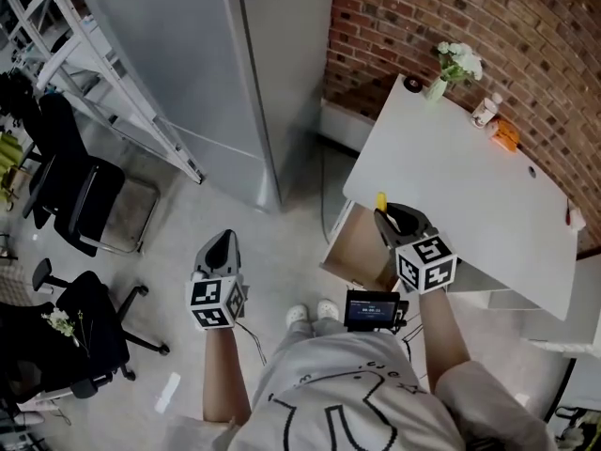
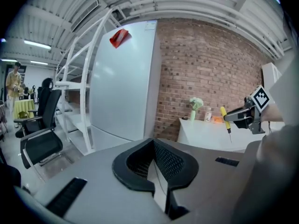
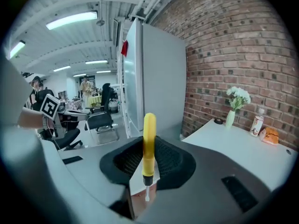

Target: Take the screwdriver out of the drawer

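**Screwdriver clear of drawer: handling risks**

The right gripper [image 1: 398,217] has its fingers pinching the screwdriver [image 3: 149,141] at mid-handle. The tool hangs in the air at the near corner of the tabletop [image 1: 470,191], above what appears to be the open drawer [image 1: 362,248]. The left gripper [image 2: 153,143] hangs well apart over the floor, fingers pressed together on nothing.

Likely faults:
- Slip or pivot. The handle looks smooth and round and is held at one narrow band only. A jolt could rotate it or drop it into the drawer or onto the floor.
- Collision. A careless swing could strike the tabletop edge.

Tool appearance: slim yellow handle, black collar, short thin metal shaft, upright, tip down.
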Motion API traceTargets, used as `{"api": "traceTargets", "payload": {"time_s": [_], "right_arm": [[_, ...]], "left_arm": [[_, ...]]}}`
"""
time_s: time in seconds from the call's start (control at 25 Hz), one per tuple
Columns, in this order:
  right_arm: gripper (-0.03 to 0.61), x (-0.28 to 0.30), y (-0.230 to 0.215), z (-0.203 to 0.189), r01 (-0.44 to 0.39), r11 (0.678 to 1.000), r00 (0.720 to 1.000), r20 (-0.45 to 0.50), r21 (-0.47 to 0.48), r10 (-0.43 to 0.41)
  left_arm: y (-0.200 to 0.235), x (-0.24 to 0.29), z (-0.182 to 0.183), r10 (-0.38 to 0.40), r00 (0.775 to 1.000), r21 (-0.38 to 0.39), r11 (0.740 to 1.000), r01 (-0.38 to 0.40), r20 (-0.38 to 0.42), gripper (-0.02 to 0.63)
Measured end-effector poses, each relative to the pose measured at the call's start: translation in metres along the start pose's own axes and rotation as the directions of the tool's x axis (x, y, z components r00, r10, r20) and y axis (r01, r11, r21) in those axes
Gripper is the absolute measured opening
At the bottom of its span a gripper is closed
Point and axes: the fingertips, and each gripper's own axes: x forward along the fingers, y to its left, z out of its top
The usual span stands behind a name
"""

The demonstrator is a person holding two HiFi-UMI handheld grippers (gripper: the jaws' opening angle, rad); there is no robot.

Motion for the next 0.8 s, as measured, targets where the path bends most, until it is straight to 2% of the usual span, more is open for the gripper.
{"api": "traceTargets", "payload": {"time_s": [0.16,0.36,0.64,0.8], "right_arm": [[0.077,-0.015,0.004,0.03,0.014,1.0,0.993,0.119,0.017,-0.016],[0.077,-0.027,0.006,0.053,0.054,0.995,0.985,0.17,-0.079,-0.04],[0.077,-0.052,0.007,0.076,0.084,0.995,0.954,0.293,-0.054,-0.065],[0.077,-0.061,0.005,0.082,0.099,0.995,0.938,0.338,-0.032,-0.082]], "left_arm": [[-0.003,-0.01,0.03,-0.007,0.997,0.016,1.0,0.006,0.077,0.011],[-0.009,-0.015,0.066,-0.021,0.987,0.036,0.999,0.015,0.16,0.011],[-0.025,-0.021,0.113,-0.06,0.965,0.131,0.991,0.027,0.257,0.011],[-0.035,-0.022,0.128,-0.078,0.952,0.161,0.986,0.031,0.294,0.011]]}}
